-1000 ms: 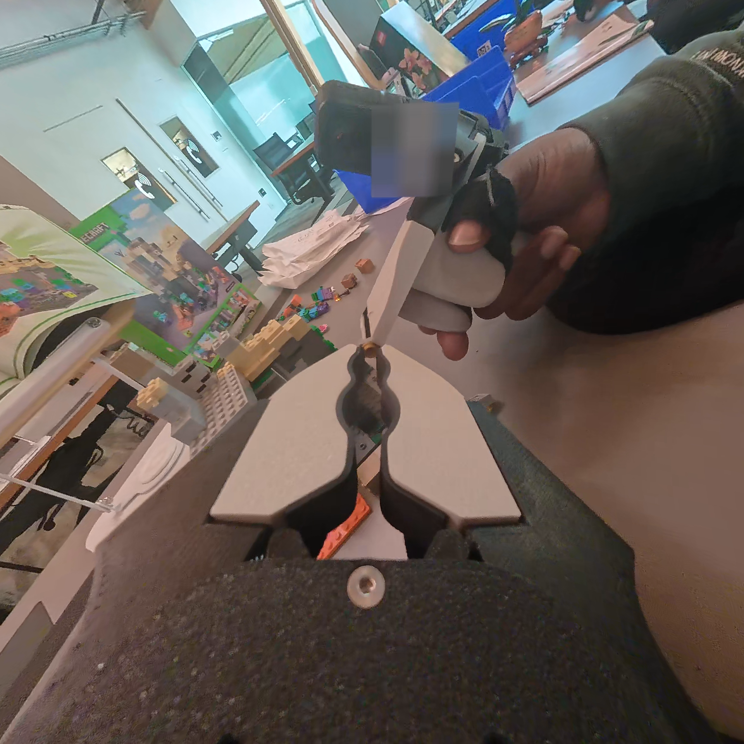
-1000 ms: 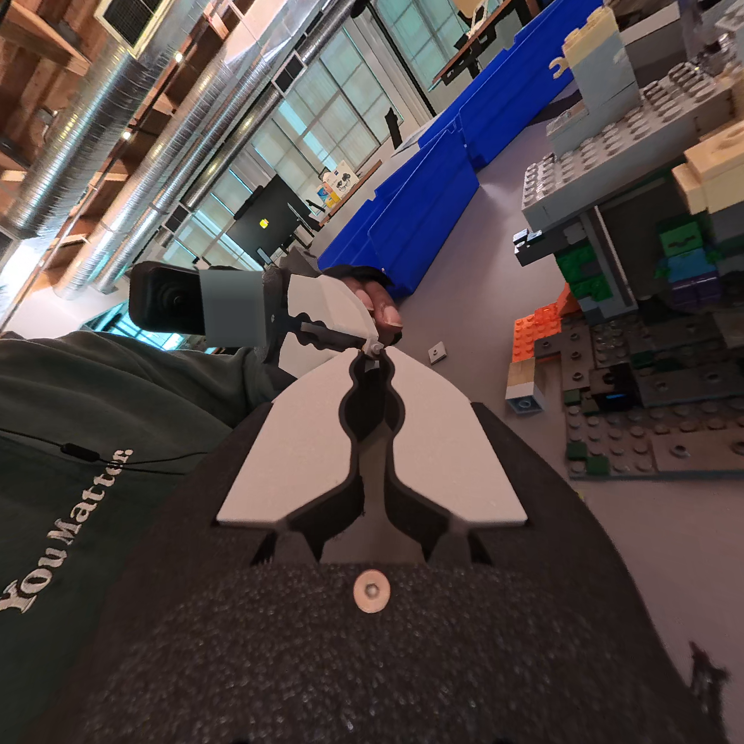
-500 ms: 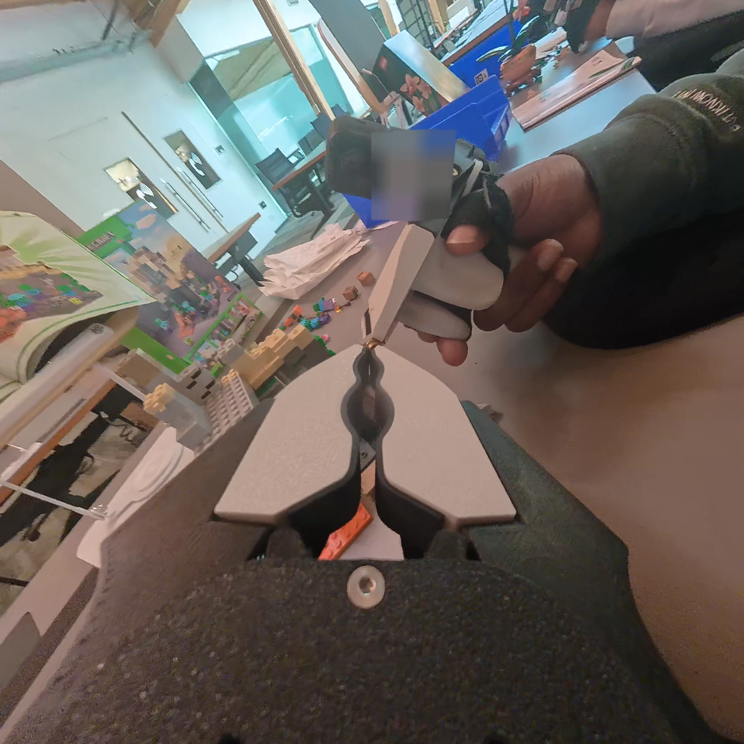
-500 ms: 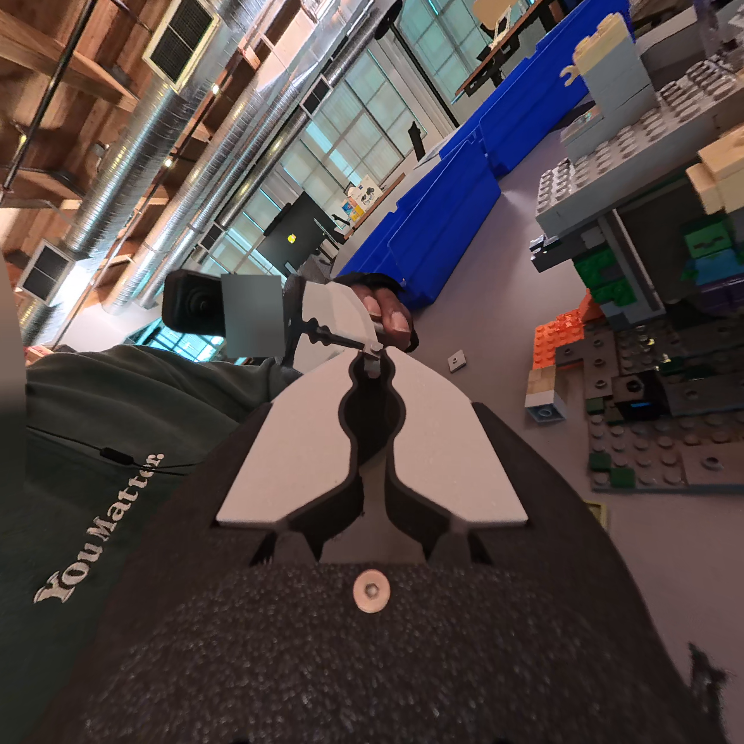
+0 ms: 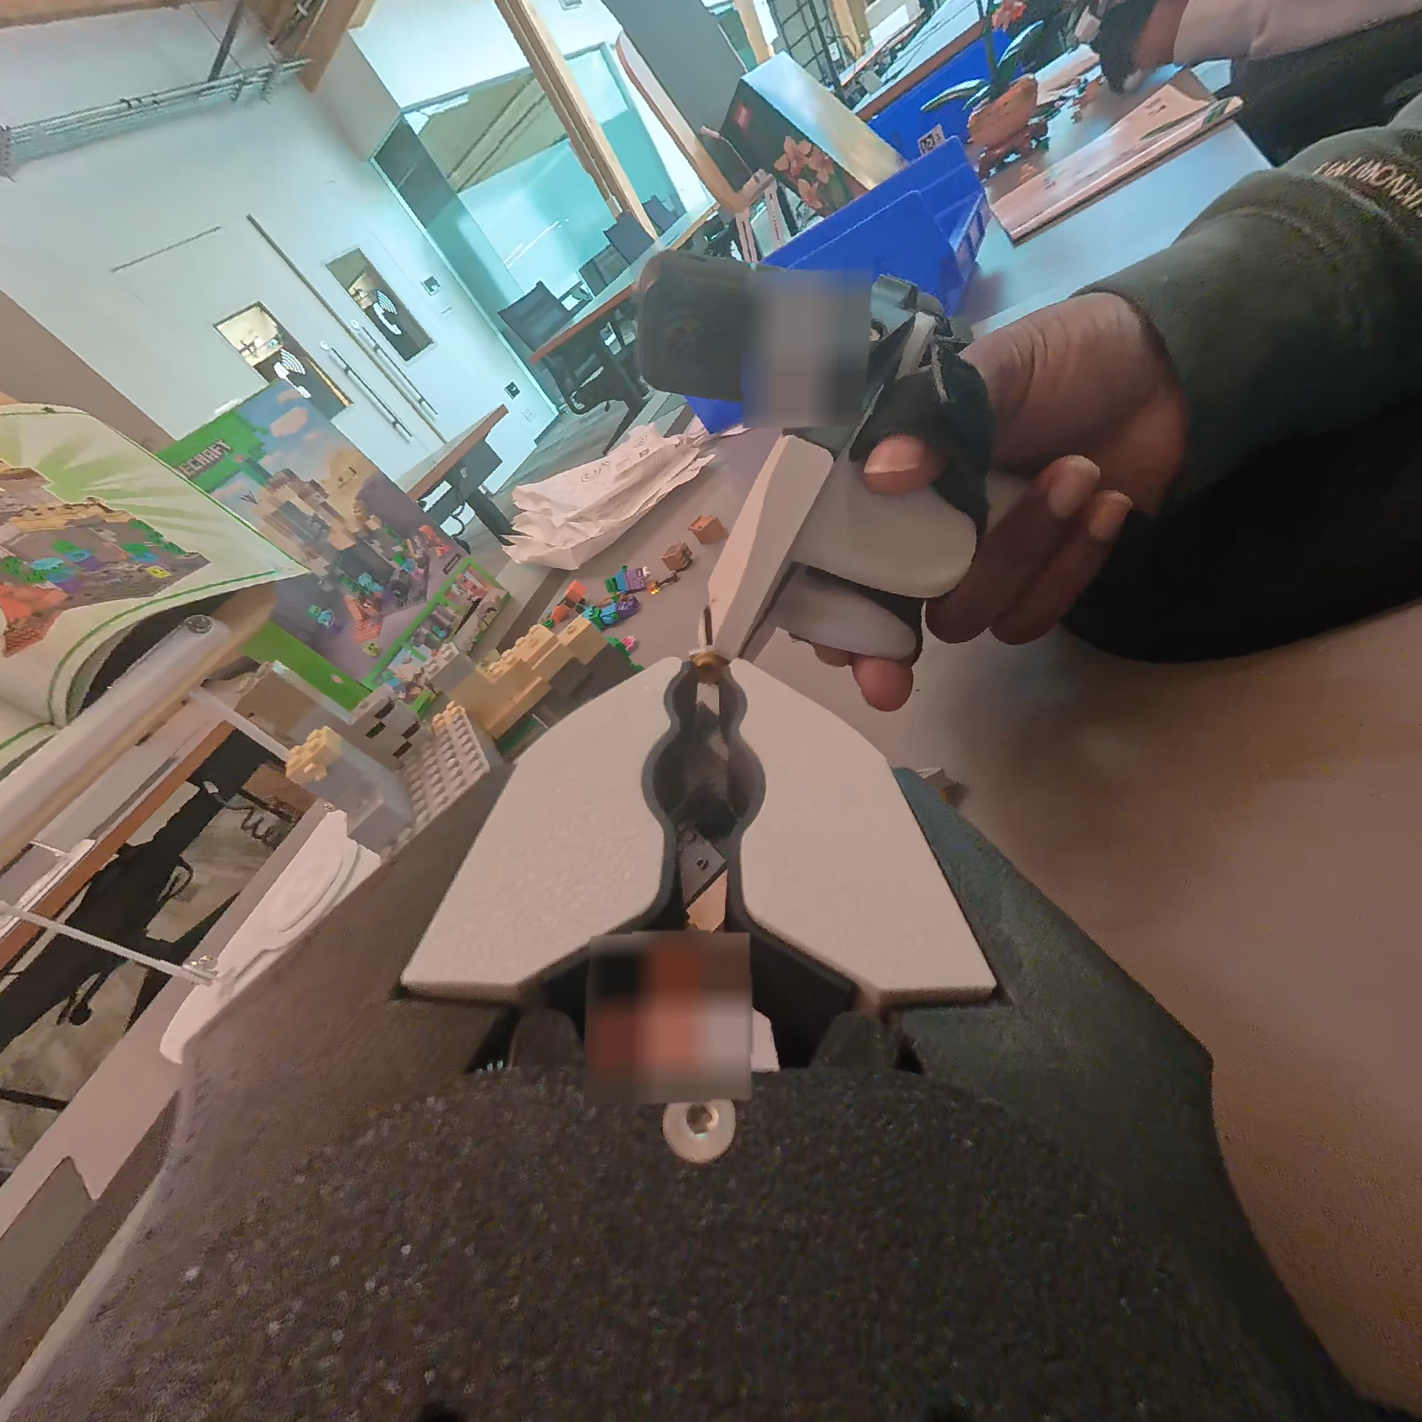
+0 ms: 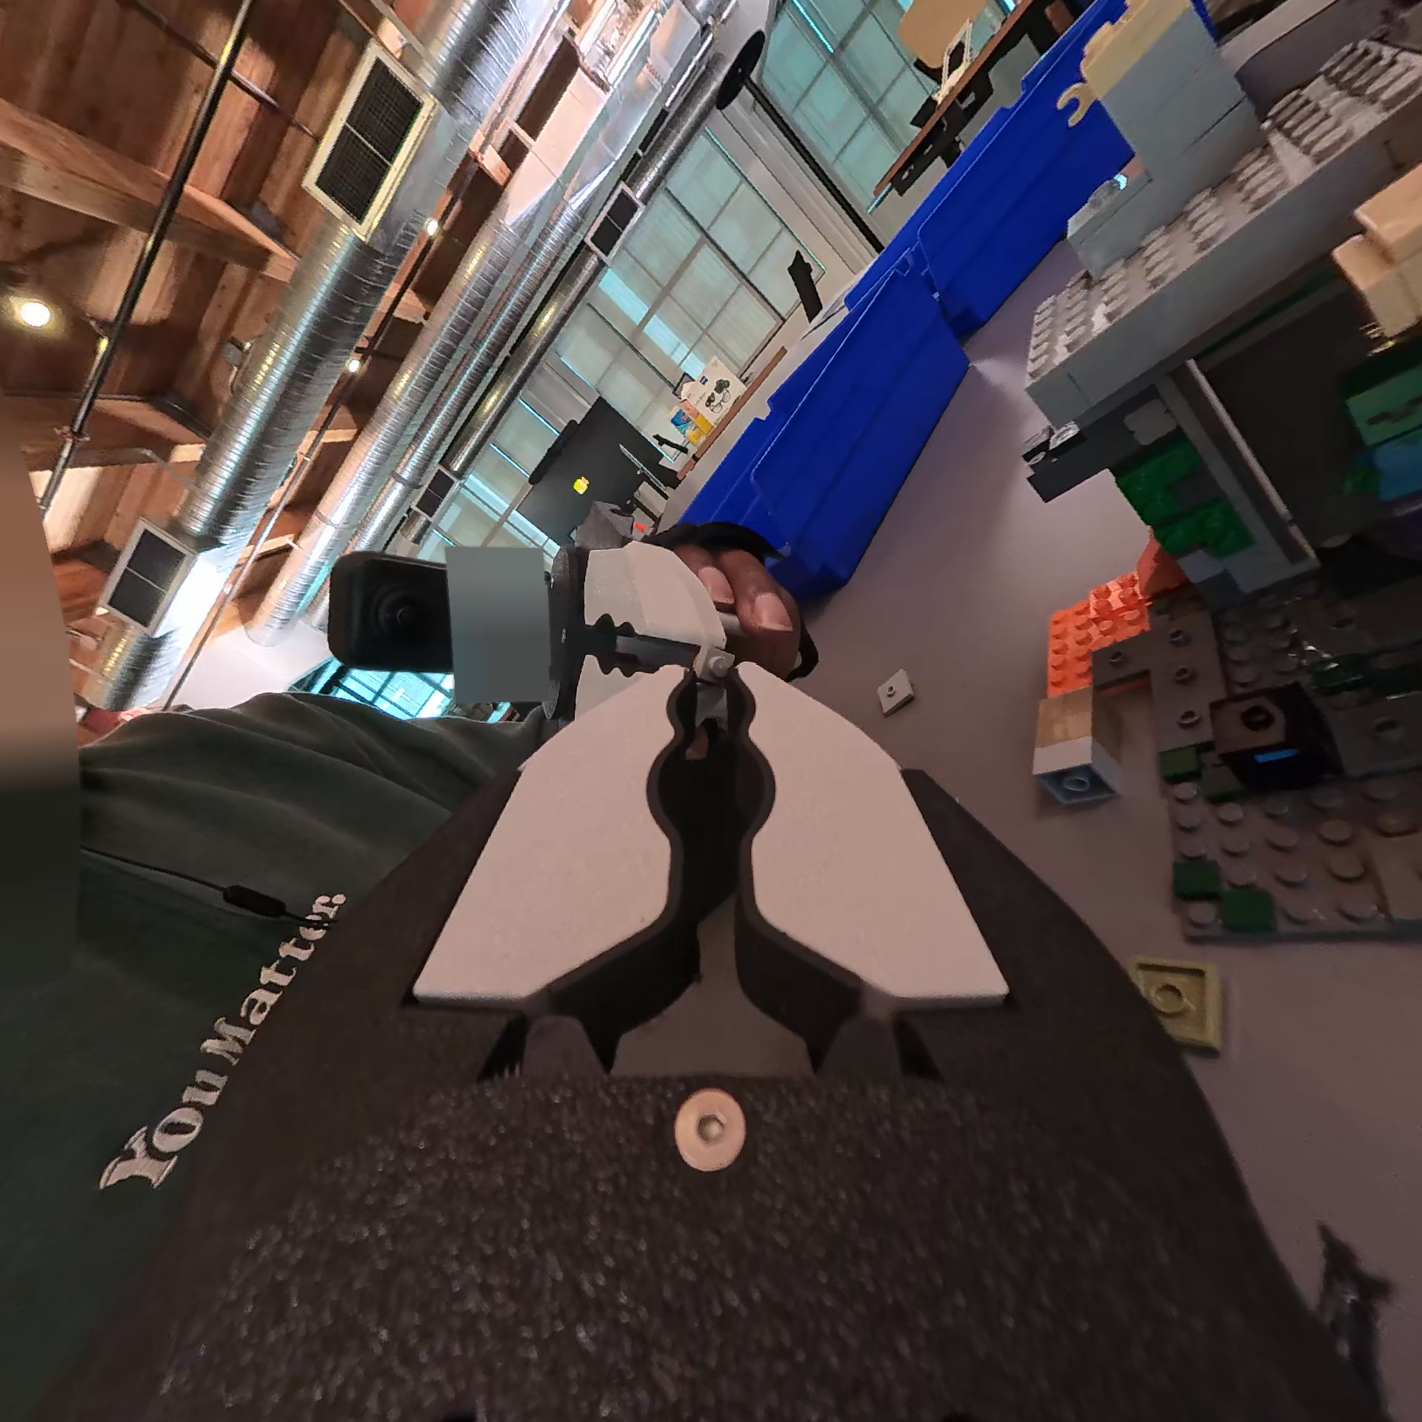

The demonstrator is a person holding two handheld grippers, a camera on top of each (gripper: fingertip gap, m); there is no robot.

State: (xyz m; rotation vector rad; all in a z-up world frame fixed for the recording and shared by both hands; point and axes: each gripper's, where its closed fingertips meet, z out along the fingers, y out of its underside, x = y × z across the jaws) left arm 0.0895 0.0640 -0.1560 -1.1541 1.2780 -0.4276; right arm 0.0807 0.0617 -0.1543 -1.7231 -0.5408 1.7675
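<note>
At frame centre, the left gripper (image 5: 706, 677) and right gripper (image 6: 712, 681) meet tip to tip, both jaws clenched on 1 tiny, unidentifiable piece.

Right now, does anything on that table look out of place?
Mildly: loose bricks lie scattered beyond the brick model, and one pale tile lies alone by the right gripper.

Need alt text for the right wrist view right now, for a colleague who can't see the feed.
The right gripper, fingers closed together, meets the tip of the left gripper, held in a hand over a grey table. A partly built brick model and blue bins sit right.
</note>
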